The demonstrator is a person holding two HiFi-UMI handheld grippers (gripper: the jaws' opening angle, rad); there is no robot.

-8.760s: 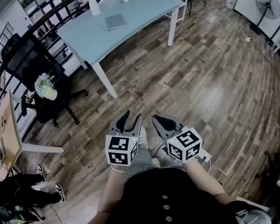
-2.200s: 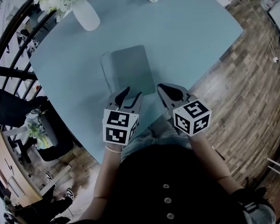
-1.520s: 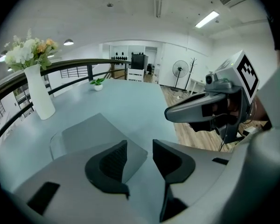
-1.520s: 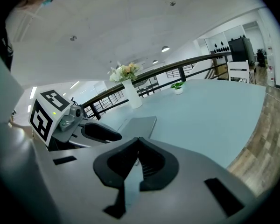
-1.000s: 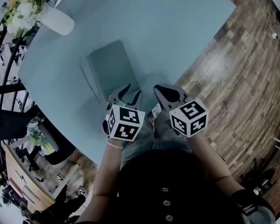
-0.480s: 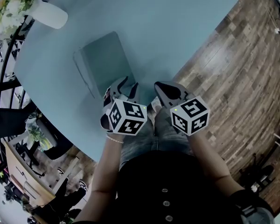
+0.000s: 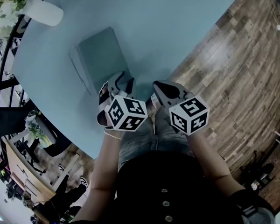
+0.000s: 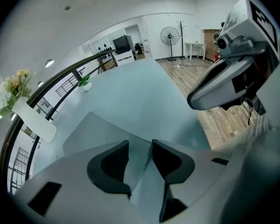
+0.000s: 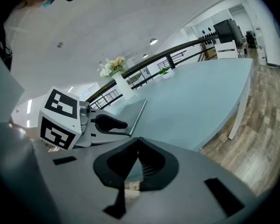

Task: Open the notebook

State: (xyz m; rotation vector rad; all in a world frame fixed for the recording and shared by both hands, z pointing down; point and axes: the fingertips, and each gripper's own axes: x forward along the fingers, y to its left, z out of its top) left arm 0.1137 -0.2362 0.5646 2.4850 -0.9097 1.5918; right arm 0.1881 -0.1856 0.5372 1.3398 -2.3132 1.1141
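Observation:
The closed grey notebook (image 7: 98,55) lies flat on the pale blue table (image 7: 177,22), its spine side to the left. My left gripper (image 7: 122,80) hovers at the notebook's near right corner, jaws open by a narrow gap. In the left gripper view the notebook's near edge (image 8: 91,132) runs between the left gripper's (image 8: 140,155) pads; touching or just above, I cannot tell. My right gripper (image 7: 157,85) is shut and empty, just right of the left one, at the table's near edge. The right gripper view shows its shut jaw tips (image 9: 138,146), the notebook (image 9: 128,111) and the left gripper's fingers (image 9: 109,123).
A white vase of flowers (image 7: 42,13) stands at the table's far left, beyond the notebook. A small potted plant (image 8: 85,83) sits at the far edge. Wooden floor (image 7: 242,69) lies to the right, and a black chair (image 7: 4,120) is beside the table's left side.
The person has walked up to the table. Over the last second the left gripper moved forward and left onto the notebook's near corner and rolled over; the right gripper barely moved.

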